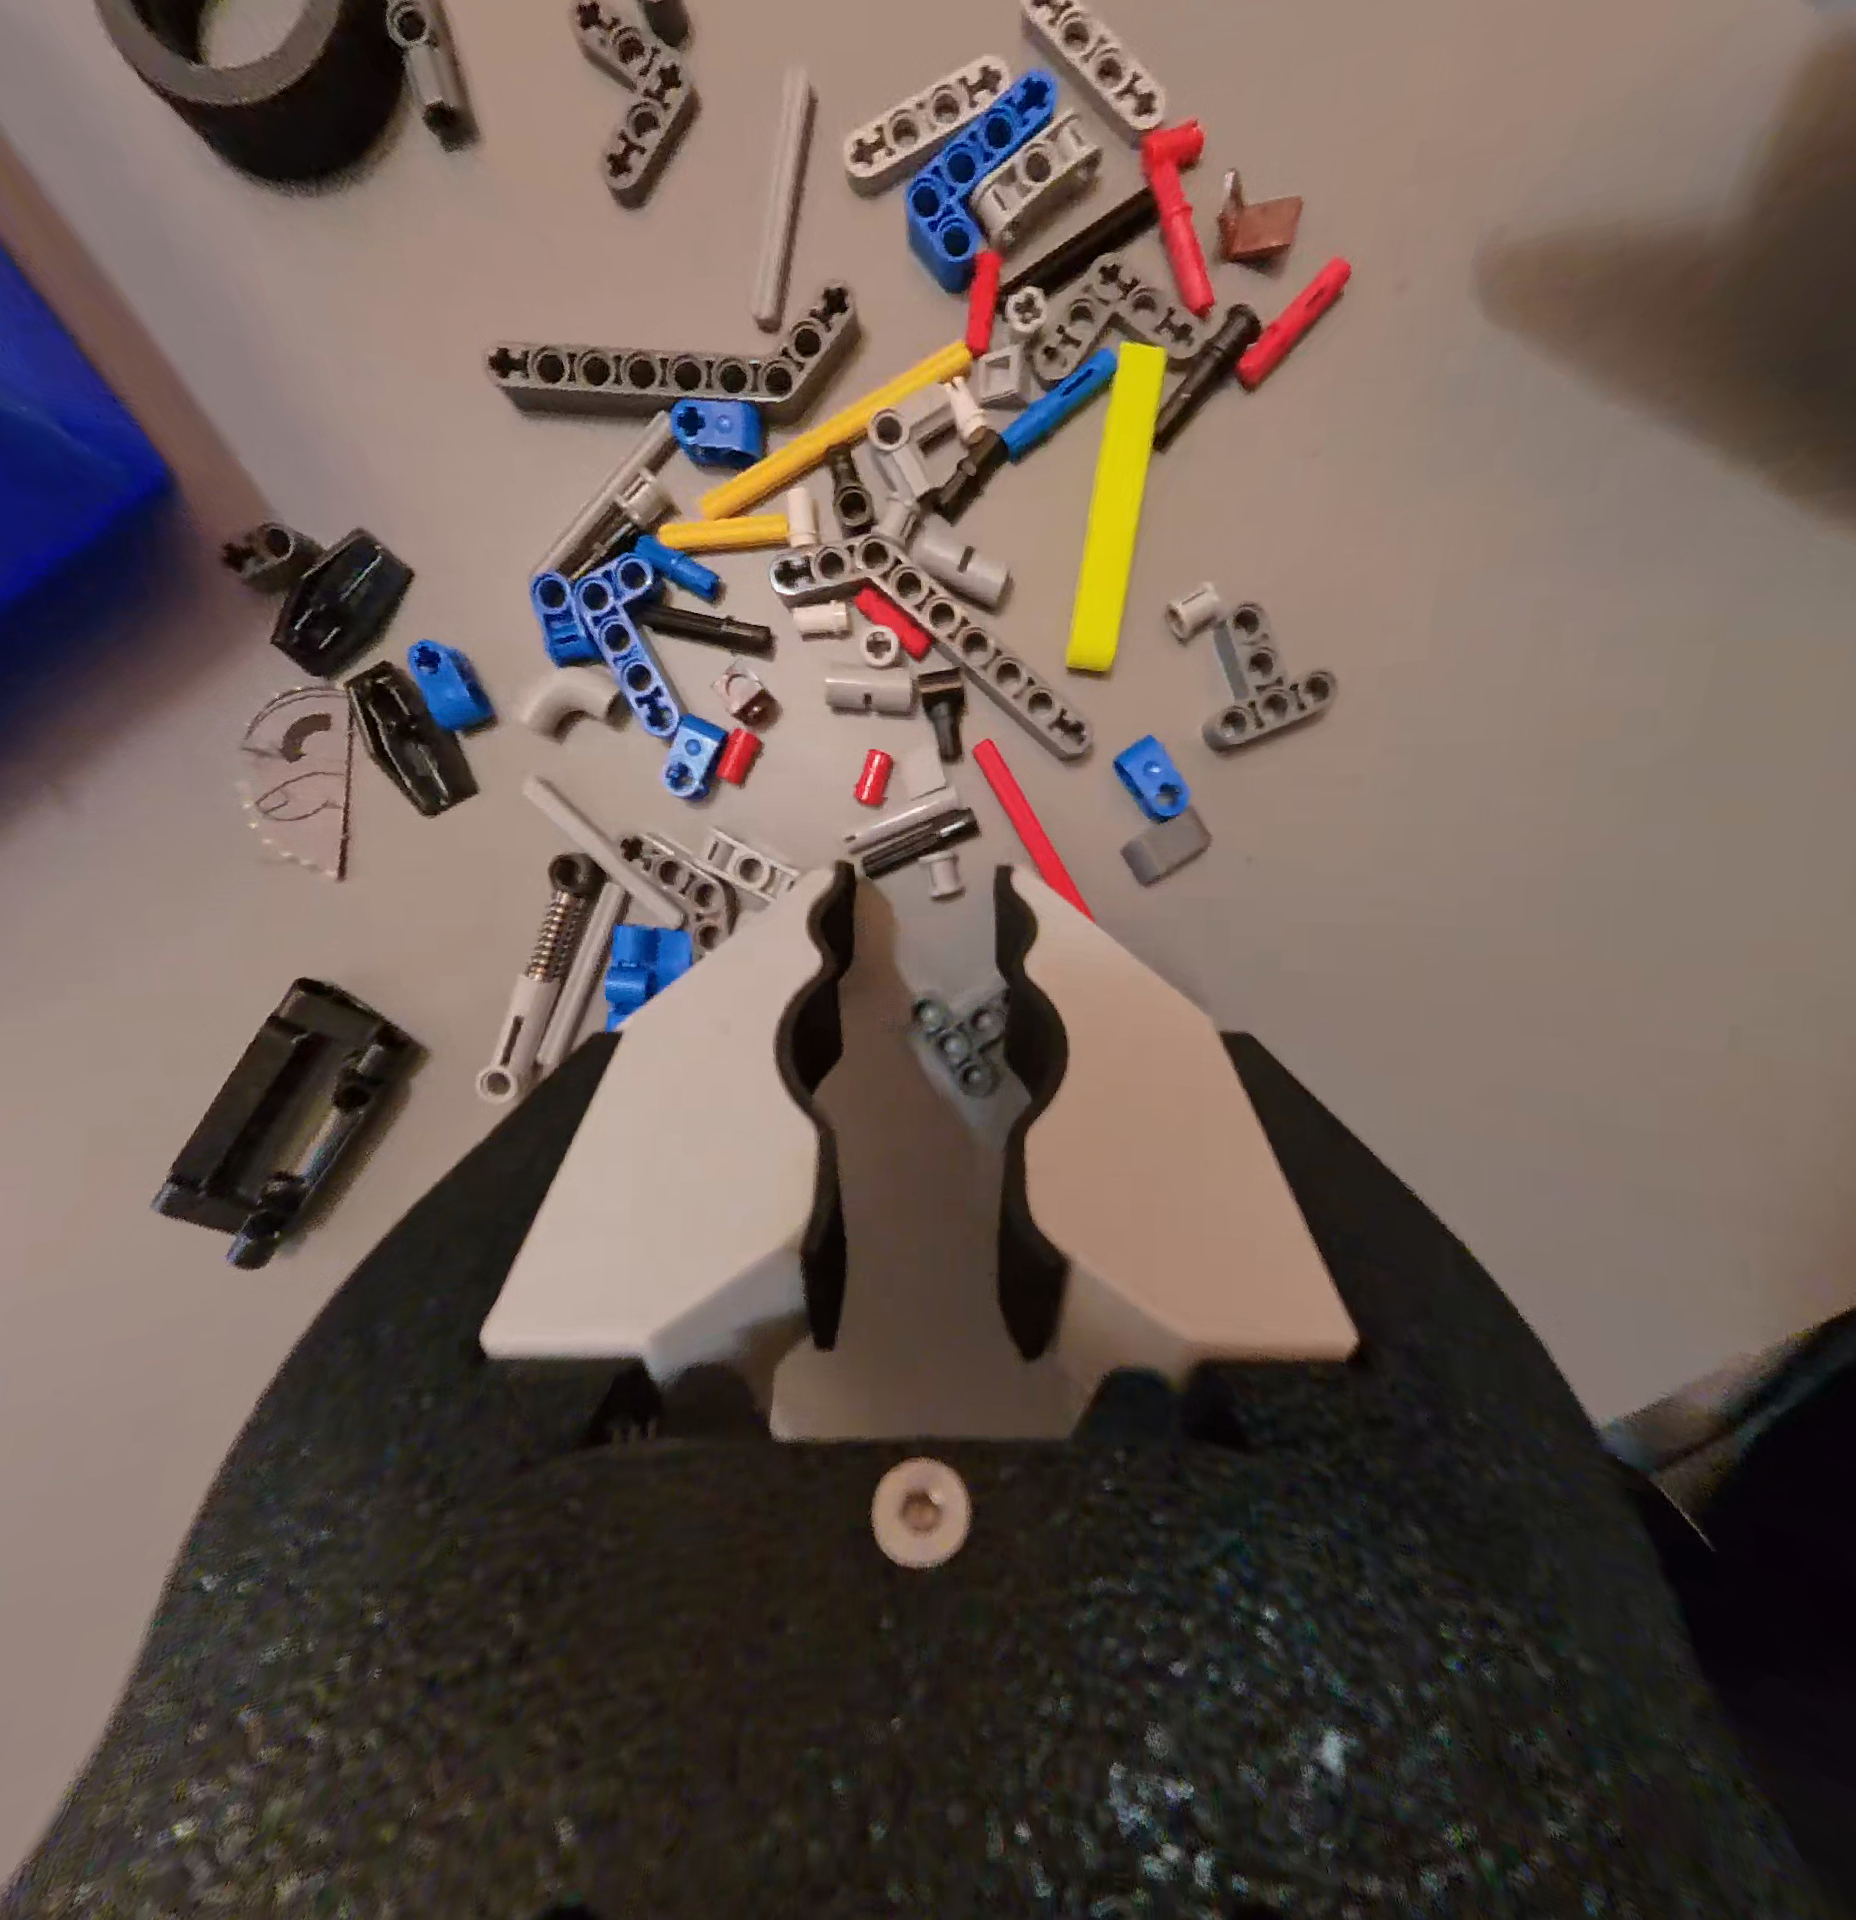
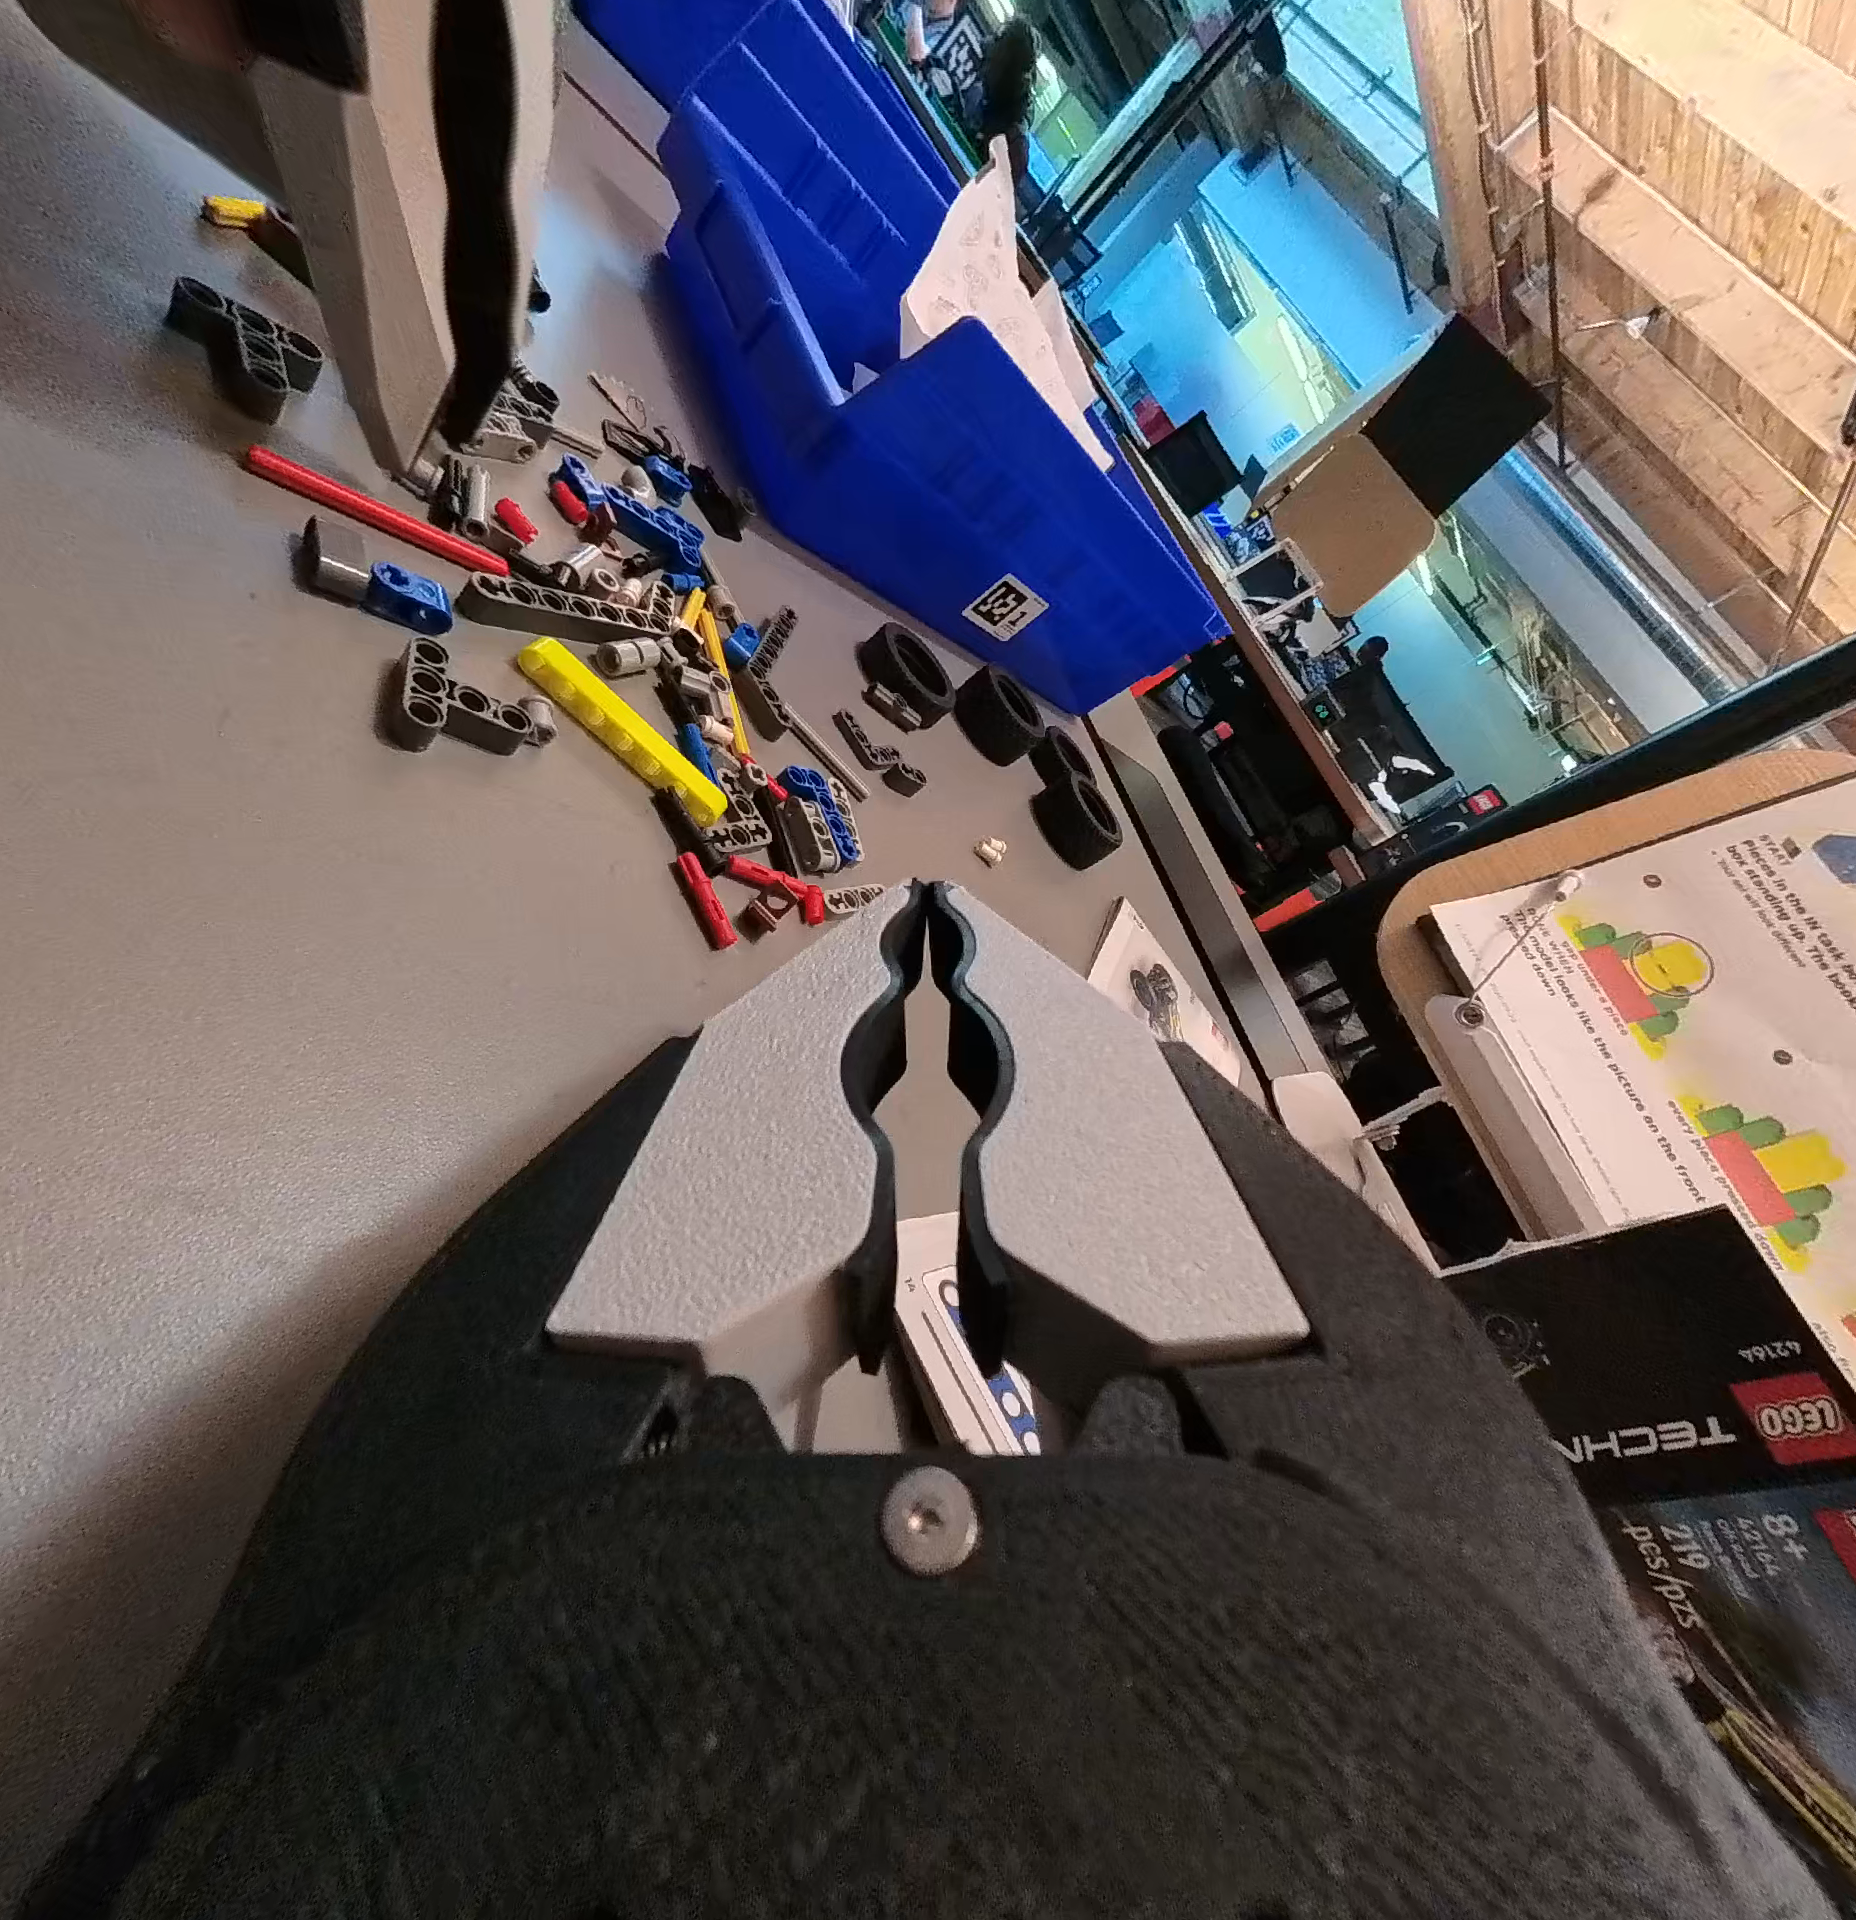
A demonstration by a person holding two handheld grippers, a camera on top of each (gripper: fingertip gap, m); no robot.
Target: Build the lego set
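Observation:
Loose Lego Technic pieces (image 1: 851, 540) lie scattered on the grey table (image 1: 1475, 831): grey beams, blue connectors, red and yellow axles, and a yellow beam (image 1: 1111, 509). My left gripper (image 1: 924, 883) is open and empty, low over the near edge of the pile. A small grey T-shaped beam (image 1: 965, 1039) shows between its fingers, and a red axle (image 1: 1028, 821) lies by the right finger. My right gripper (image 2: 924, 896) is shut with its tips touching and nothing visible in them, at the pile's edge. The right wrist view also shows the left gripper (image 2: 441, 431) and the yellow beam (image 2: 617, 727).
Blue bins (image 2: 903, 457) stand behind the pile, with several black tyres (image 2: 908, 675) beside them. A black frame piece (image 1: 280, 1112) lies at the left. A booklet (image 2: 1152, 977), the black Lego box (image 2: 1682, 1403) and an instruction sheet (image 2: 1682, 1039) sit to the right.

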